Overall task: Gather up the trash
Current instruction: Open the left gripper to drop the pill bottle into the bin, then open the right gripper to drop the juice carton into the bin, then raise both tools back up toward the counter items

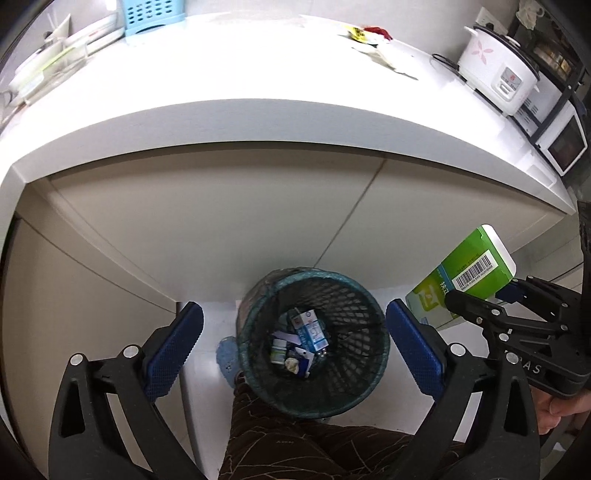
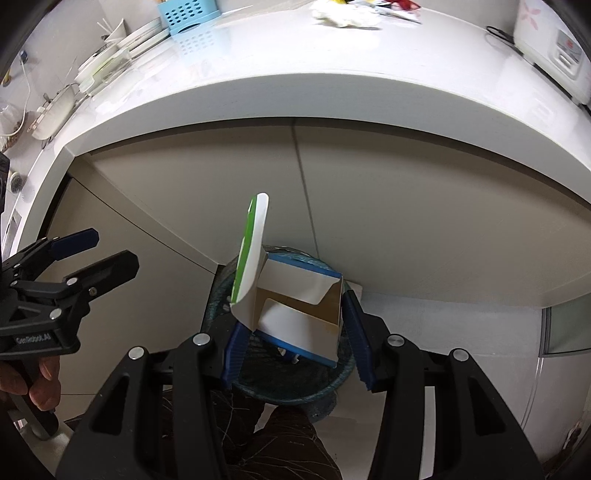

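Observation:
A dark mesh trash bin stands on the floor under the counter, with small boxes and a bottle inside. My left gripper is open and empty, right above the bin. My right gripper is shut on an empty green and white carton with its flap open, held over the bin's rim. In the left wrist view the carton and right gripper are to the right of the bin. The left gripper also shows in the right wrist view. More trash lies on the counter's far side.
The white counter overhangs beige cabinet doors. A rice cooker and a microwave stand at its right, a blue basket and dishes at its left. The person's leg is next to the bin.

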{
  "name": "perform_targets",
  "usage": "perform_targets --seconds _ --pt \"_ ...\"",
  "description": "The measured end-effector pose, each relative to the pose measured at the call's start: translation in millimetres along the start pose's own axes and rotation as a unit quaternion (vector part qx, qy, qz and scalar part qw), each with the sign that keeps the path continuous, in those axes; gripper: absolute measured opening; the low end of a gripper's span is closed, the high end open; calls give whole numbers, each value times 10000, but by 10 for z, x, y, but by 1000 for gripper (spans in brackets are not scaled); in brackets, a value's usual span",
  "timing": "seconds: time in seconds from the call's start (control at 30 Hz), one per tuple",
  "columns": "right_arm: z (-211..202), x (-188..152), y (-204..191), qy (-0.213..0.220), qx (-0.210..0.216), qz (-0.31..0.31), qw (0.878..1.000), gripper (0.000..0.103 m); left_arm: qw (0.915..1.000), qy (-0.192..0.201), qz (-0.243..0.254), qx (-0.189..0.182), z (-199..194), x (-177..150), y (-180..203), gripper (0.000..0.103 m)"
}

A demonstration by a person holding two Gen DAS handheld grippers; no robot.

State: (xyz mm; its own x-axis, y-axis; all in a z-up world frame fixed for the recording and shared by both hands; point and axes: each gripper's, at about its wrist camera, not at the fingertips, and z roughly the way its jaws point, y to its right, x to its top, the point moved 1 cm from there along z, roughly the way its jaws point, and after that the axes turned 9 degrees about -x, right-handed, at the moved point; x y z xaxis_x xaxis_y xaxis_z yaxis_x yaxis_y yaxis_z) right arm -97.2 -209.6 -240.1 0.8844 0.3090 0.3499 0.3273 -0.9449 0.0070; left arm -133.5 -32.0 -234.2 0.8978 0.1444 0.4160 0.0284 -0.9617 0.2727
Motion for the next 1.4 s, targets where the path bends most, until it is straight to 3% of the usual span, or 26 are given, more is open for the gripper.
perform_targets --seconds 0.87,1.1,1.33,1.4 --pt "425 -31 -225 -472 -54 -154 9988 52 9996 -141 -225 117 -31 -44 -293 97" --pt "489 -67 -193 -491 -37 -30 9988 74 9993 -184 -261 172 -38 -59 -311 97" --pt "314 -30 -31 -129 -61 220 9997 94 9995 -71 -225 211 -72 -19 -271 97" --pt "247 1 -13 -67 -70 221 9997 96 9995 4 -233 199 -113 8 -258 97"
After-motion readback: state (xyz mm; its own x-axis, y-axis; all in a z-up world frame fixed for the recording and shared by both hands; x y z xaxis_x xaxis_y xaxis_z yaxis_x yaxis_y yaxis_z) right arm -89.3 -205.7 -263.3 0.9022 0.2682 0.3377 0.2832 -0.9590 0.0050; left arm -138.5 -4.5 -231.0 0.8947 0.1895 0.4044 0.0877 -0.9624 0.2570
